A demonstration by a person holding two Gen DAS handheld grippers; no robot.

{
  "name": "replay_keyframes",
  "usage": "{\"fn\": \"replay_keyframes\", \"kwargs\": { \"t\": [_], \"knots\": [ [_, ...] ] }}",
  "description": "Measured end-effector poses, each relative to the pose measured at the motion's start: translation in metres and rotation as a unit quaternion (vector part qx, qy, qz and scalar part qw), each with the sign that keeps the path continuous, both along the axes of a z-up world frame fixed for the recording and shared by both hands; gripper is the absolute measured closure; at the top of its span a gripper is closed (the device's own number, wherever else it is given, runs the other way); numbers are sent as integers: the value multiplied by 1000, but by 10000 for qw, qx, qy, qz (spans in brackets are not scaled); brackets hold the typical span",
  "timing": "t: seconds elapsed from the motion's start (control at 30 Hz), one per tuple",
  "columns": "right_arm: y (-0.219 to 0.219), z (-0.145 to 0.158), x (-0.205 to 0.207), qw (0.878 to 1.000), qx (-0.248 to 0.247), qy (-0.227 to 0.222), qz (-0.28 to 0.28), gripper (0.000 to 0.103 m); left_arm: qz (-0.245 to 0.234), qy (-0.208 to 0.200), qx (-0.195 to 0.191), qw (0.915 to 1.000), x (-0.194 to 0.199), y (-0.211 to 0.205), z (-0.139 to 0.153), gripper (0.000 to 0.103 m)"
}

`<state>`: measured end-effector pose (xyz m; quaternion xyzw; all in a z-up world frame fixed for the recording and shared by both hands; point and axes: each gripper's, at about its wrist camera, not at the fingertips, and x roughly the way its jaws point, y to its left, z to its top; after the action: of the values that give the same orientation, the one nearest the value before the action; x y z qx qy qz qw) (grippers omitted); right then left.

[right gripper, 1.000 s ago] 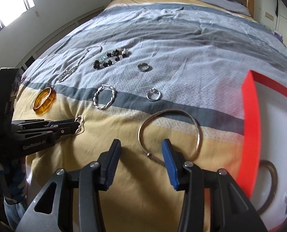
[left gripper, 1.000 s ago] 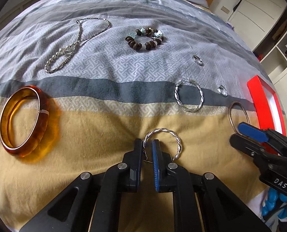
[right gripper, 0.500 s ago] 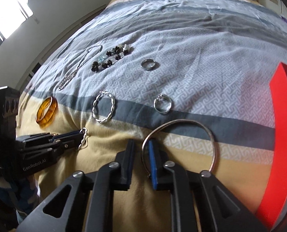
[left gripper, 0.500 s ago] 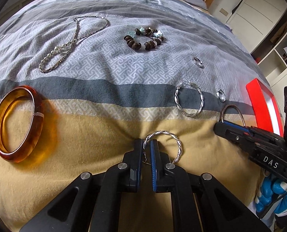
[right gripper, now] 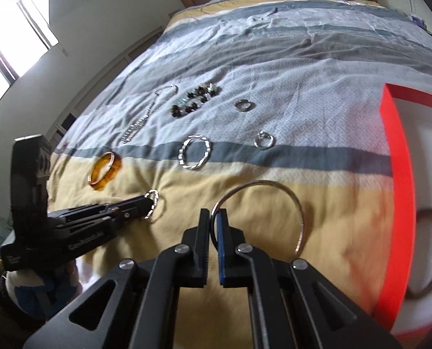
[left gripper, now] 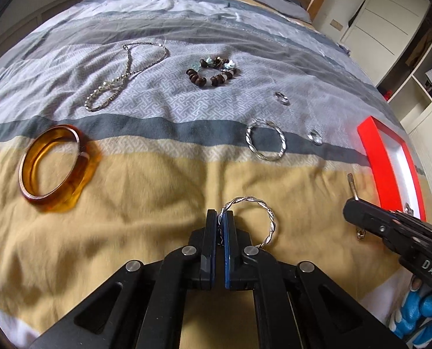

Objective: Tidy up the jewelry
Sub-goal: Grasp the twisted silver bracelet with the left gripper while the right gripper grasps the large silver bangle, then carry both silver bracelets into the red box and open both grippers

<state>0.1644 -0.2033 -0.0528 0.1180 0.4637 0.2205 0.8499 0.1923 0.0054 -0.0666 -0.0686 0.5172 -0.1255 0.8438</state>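
Observation:
My left gripper is shut on a twisted silver bangle, held just above the yellow part of the bedspread; it also shows in the right wrist view. My right gripper is shut on a thin open metal bangle, lifted off the bed beside the red-rimmed tray. A second twisted silver bangle, an amber bangle, a bead bracelet, a chain necklace and two rings lie on the bed.
The tray sits at the bed's right side; a brown bangle lies inside it. A wooden headboard is at the far end, white cupboards to the right, a window to the left.
Both grippers have lifted their bangles off the bed. The right gripper has tilted up and moved toward the tray; the thin bangle now hangs free of the cover.

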Motion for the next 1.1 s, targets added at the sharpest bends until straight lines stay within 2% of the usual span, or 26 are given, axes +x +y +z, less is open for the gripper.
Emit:
{"fn": "replay_keyframes", "kwargs": {
  "t": [0.47,0.7,1.1],
  "knots": [
    [-15,47,-67,9974,549,-383,-253,100,-45,-450,152,9989,-55,0,48,100],
    [-23,68,-100,9952,655,-649,-313,100,-121,-618,148,9979,-86,-3,69,100],
    [-75,90,-144,9891,700,-1024,-795,100,-663,-942,220,9931,-117,-56,102,100]
  ]
}}
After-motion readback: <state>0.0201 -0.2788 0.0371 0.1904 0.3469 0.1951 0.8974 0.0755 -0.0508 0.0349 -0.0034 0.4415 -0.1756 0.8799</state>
